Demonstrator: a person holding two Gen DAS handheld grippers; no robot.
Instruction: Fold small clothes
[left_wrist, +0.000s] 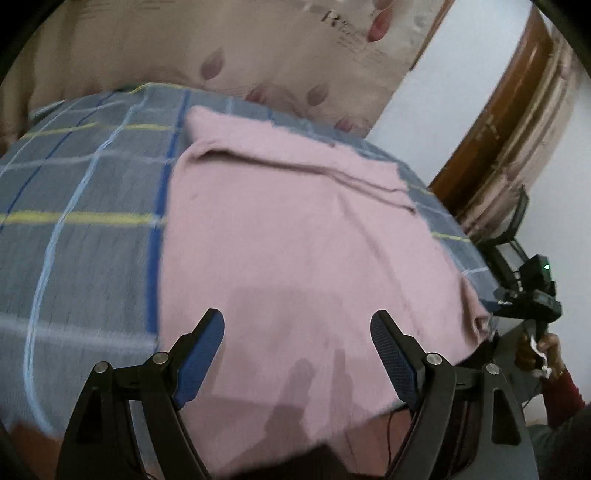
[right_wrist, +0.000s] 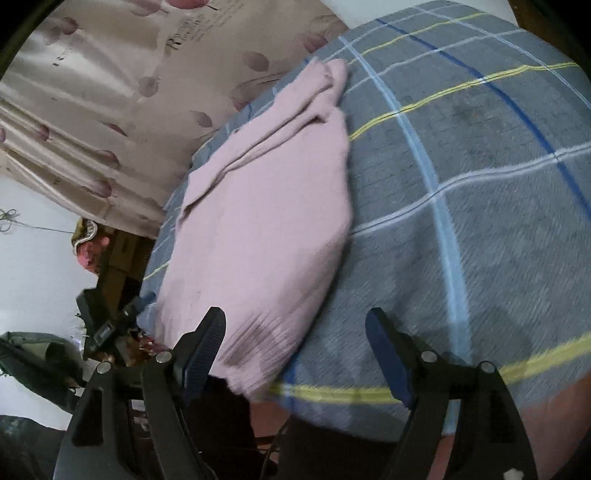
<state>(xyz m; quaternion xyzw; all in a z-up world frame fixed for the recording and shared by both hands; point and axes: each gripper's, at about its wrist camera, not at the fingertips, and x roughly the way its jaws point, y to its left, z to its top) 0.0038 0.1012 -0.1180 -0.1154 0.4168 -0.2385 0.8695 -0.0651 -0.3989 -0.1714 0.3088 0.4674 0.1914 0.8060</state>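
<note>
With both the left gripper (left_wrist: 297, 332) and right gripper (right_wrist: 295, 328) wide and empty, the pink garment (left_wrist: 295, 240) lies part-folded on the bed (left_wrist: 85, 229); next, pinch both 6 o'clock corners evenly.

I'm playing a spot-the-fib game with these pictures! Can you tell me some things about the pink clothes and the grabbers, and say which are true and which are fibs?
1. The pink garment lies on a grey checked bedsheet. True.
2. The left gripper is pinching the pink garment. False: its jaws stand open above the cloth, with nothing held.
3. The right gripper is open. True.
4. The bedsheet has red stripes. False: its lines are blue, white and yellow.
5. A curtain with a petal pattern hangs behind the bed. True.
6. The garment is rolled into a ball. False: it lies mostly flat, with folds at its far end.
</note>
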